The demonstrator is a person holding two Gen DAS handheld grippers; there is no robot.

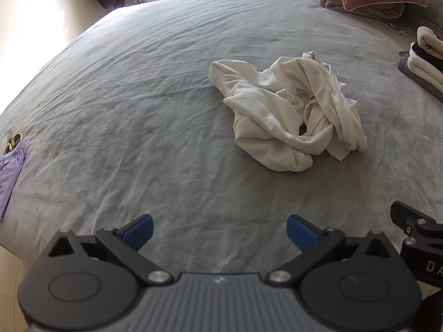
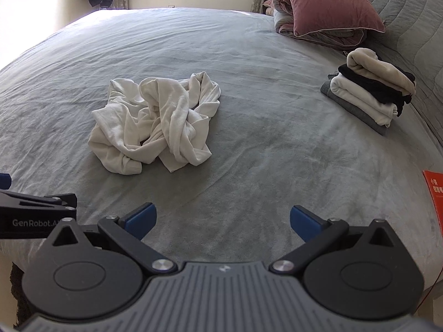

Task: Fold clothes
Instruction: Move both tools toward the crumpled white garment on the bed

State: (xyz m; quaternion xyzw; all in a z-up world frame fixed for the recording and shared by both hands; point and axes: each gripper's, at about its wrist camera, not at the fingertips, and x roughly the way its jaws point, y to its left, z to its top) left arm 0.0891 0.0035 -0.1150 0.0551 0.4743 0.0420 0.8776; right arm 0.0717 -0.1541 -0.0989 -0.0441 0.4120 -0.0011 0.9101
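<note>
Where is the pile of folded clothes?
The folded stack sits on the bed's far right in the right wrist view, below the pink pillow, right of the crumpled white garment.

A crumpled white garment is seen lying on the grey bed, well ahead of the right gripper, whose blue-padded jaws are spread wide and empty. Folded clothes are stacked at the right, a pink pillow behind them. Part of the left gripper is seen at the left edge.
</note>
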